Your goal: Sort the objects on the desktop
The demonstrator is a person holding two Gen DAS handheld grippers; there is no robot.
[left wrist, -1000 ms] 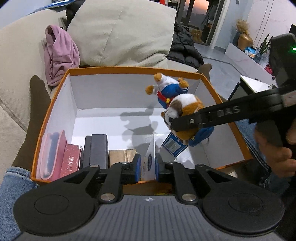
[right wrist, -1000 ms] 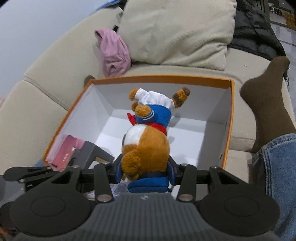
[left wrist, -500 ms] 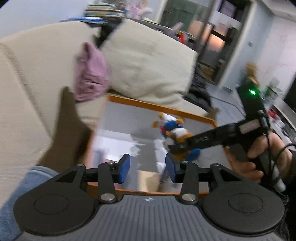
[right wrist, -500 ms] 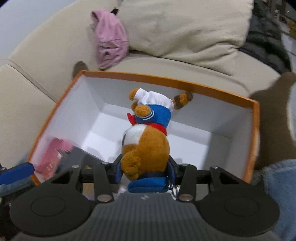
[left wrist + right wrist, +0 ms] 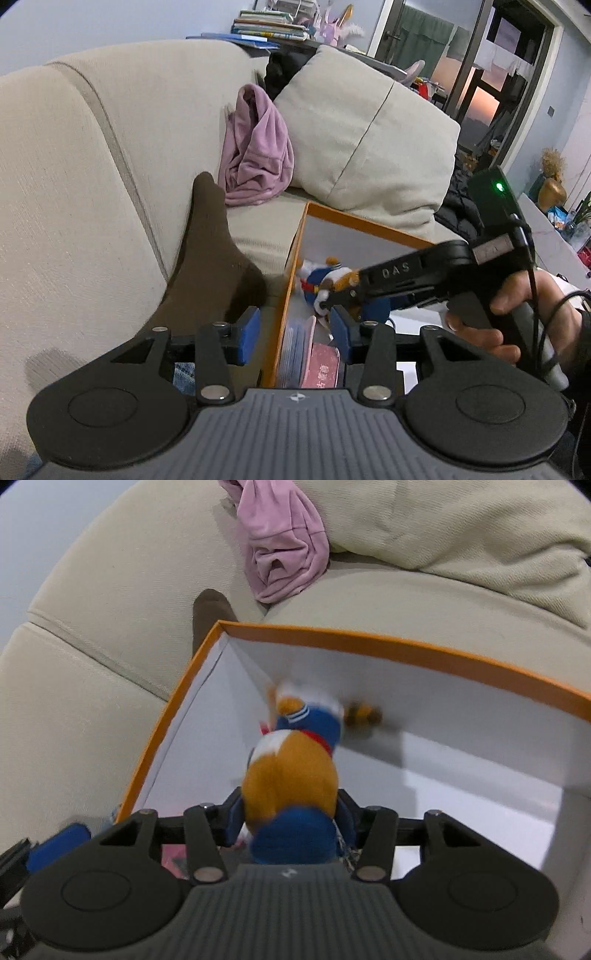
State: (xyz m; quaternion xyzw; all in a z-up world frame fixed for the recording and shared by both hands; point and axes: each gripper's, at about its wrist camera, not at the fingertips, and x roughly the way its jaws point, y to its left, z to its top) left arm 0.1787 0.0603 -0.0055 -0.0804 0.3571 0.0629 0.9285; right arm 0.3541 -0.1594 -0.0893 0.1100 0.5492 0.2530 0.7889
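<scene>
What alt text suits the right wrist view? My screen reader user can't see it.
The right gripper, jaws opening, has a brown-and-blue plush toy between its pads over an orange-rimmed white box. The box sits on a beige sofa, with a pink cloth behind it.

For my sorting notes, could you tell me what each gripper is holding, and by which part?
The right gripper has the plush toy between its opening jaws, at its blue lower end, over the box. The left gripper holds nothing.

Lighting: soft, even indoor light. Both views: fisheye bending at edges. Right wrist view: plush toy (image 5: 291,771) motion-blurred; faint shadow on box (image 5: 406,653) wall.
</scene>
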